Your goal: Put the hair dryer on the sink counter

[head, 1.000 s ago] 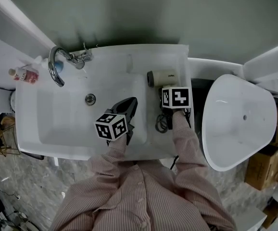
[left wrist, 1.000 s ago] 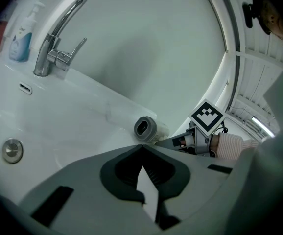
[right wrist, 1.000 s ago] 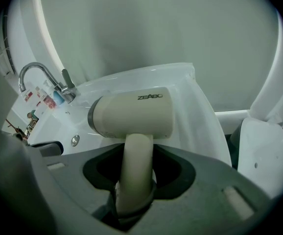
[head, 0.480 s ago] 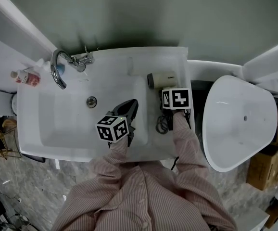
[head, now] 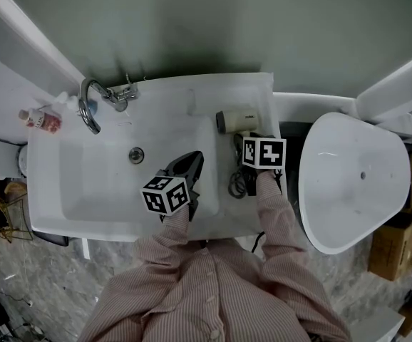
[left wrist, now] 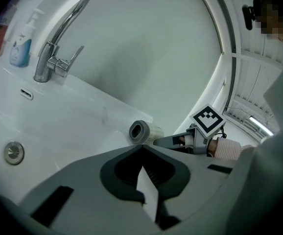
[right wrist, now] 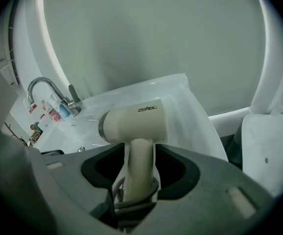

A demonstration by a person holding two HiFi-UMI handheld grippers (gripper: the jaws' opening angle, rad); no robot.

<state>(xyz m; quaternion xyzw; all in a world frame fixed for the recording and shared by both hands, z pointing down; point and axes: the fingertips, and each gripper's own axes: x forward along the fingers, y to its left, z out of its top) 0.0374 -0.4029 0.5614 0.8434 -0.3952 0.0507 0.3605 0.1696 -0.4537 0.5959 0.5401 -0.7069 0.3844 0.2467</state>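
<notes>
The cream hair dryer [head: 238,120] lies on the white sink counter [head: 257,91], right of the basin, its nozzle toward the basin. Its black cord [head: 240,182] is bunched on the counter nearer the person. My right gripper [head: 250,138] is just behind the dryer; in the right gripper view its handle [right wrist: 139,165] stands between the jaws, which are opening and leave a gap on each side. My left gripper [head: 190,161] hovers over the basin's right part, shut on nothing. From the left gripper view the dryer's nozzle [left wrist: 141,131] shows ahead.
A chrome faucet [head: 90,104] stands at the basin's back left, bottles [head: 40,117] beside it, and the drain [head: 136,154] is mid-basin. A white oval toilet bowl [head: 356,184] stands right of the counter. Cardboard boxes [head: 395,241] sit on the floor at far right.
The right gripper's marker cube has drawn back a little toward the person while the dryer stays on the counter. The left gripper has hardly moved.
</notes>
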